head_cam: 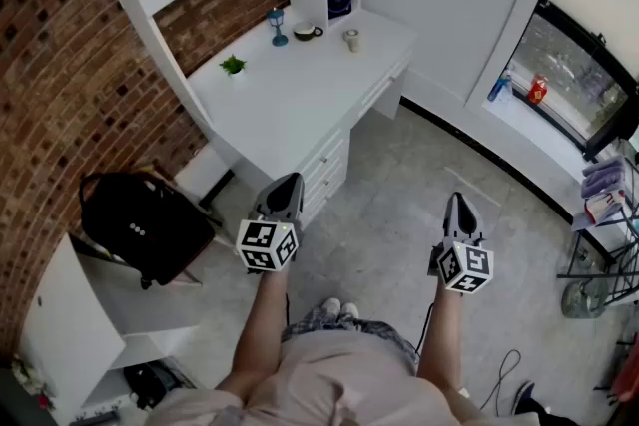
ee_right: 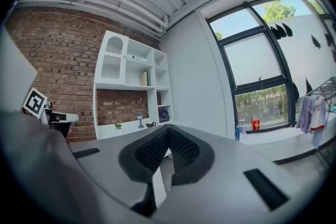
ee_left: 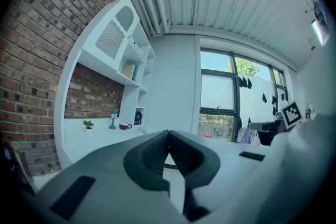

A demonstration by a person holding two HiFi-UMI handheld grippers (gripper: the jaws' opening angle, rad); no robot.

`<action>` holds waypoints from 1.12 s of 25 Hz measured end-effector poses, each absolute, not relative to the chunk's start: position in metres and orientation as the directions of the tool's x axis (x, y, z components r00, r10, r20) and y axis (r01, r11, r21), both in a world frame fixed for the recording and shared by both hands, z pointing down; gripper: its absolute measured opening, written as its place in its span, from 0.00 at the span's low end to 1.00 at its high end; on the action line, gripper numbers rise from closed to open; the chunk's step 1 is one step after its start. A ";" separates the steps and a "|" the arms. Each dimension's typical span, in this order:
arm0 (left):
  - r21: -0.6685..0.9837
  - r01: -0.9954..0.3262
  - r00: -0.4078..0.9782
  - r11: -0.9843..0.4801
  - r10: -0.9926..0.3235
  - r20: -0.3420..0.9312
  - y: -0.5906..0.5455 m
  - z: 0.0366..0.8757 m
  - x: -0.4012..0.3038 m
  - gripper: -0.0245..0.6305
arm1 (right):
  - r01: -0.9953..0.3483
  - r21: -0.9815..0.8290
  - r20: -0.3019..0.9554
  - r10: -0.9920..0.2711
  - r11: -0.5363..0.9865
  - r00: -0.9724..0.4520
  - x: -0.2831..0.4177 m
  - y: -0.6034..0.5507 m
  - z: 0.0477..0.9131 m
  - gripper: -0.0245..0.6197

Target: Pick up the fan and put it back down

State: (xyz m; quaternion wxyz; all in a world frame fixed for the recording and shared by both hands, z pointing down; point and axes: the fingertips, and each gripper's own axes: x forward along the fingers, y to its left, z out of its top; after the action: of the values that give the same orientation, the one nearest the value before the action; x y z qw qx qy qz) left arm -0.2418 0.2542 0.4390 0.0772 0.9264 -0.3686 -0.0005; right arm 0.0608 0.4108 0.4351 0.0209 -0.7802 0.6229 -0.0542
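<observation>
Finding the left hand-held gripper (head_cam: 288,183) and right hand-held gripper (head_cam: 458,202) closed and empty, I should step toward the fan (head_cam: 339,0) far ahead, opening one.

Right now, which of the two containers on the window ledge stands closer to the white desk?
The blue bottle; the red container stands beyond it, further along the ledge from the desk.
</observation>
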 end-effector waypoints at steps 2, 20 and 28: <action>0.146 -0.684 0.727 -0.715 -0.684 0.057 0.254 0.439 -0.238 0.08 | -0.971 -0.099 0.055 -0.976 -0.217 0.212 0.063 0.409 0.433 0.06; 0.146 -0.676 0.736 -0.723 -0.674 0.068 0.260 0.443 -0.221 0.08 | -0.966 -0.167 0.044 -0.980 -0.197 0.192 0.068 0.411 0.438 0.06; 0.152 -0.665 0.745 -0.731 -0.662 0.080 0.261 0.447 -0.216 0.08 | -0.973 -0.153 0.047 -0.984 -0.175 0.170 0.064 0.410 0.433 0.11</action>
State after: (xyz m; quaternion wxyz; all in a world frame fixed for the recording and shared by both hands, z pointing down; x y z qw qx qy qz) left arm -0.2159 0.2611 0.4466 0.0854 0.9302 -0.3567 0.0104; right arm 0.0637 0.4101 0.4332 0.0438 -0.7635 0.6408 -0.0673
